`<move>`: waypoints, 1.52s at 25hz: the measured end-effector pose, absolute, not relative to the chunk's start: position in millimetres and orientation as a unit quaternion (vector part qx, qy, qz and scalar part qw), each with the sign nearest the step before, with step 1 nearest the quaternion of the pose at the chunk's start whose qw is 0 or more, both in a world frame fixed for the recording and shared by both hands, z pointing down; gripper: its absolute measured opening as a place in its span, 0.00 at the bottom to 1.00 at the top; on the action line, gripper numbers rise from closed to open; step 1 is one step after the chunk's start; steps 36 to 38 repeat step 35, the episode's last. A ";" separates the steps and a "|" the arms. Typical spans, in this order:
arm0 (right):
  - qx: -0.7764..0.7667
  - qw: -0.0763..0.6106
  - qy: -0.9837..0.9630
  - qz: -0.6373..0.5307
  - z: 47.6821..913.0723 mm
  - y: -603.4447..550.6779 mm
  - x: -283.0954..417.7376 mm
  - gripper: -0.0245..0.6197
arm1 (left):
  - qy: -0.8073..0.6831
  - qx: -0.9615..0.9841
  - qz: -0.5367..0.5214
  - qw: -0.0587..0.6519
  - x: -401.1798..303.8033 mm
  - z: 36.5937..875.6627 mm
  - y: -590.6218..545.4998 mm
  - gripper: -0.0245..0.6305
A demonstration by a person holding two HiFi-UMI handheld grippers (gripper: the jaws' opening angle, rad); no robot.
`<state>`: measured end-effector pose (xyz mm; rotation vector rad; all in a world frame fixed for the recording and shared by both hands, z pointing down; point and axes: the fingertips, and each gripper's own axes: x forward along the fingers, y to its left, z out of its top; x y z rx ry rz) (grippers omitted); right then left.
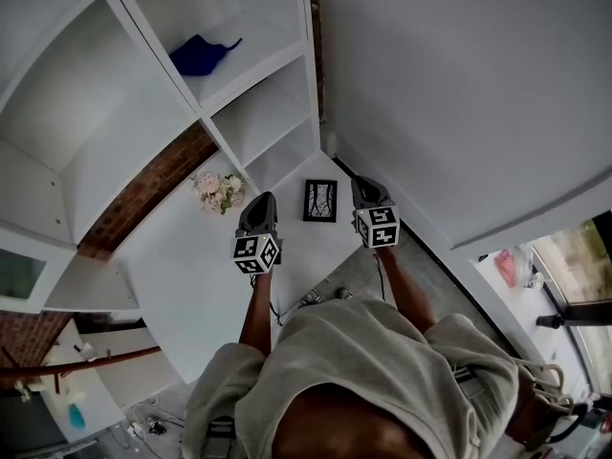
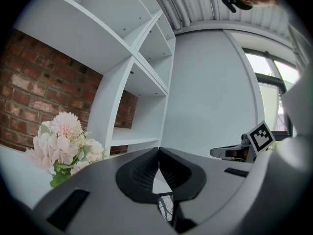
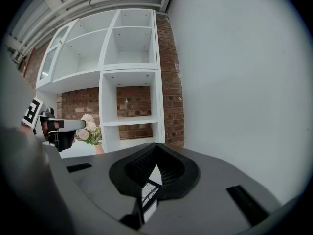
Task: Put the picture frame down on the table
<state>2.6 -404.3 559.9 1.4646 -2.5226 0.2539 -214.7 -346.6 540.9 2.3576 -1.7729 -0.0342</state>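
L gripper (image 1: pixel 259 199) jaws together, nothing btwn them; R gripper (image 1: pixel 362 184) same, jaws closed & empty. Both hover over the white table (image 1: pixel 191 285), one on each side of the picture frame (image 1: pixel 320 200), neither touching it. Frame lies on the table btwn the two, face up, near the far corner by the wall. Pink/white flowers (image 1: pixel 218 191) just left of L gripper. Behind: white shelf unit (image 1: pixel 206 113) w/ a blue object (image 1: pixel 201 55) on one shelf.
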 end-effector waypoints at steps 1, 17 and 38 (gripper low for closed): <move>0.498 0.106 -0.857 0.086 558.6 -404.3 2.8 0.08 | -0.599 0.795 -0.012 0.095 -214.9 540.5 -346.2 0.06; 0.497 0.102 -0.858 0.078 550.2 -405.6 0.9 0.08 | -0.599 0.795 -0.011 0.096 -214.7 540.5 -345.3 0.06; 0.498 0.093 -0.858 0.084 550.2 -411.0 -3.9 0.08 | -0.599 0.794 -0.012 0.097 -217.0 543.0 -349.4 0.06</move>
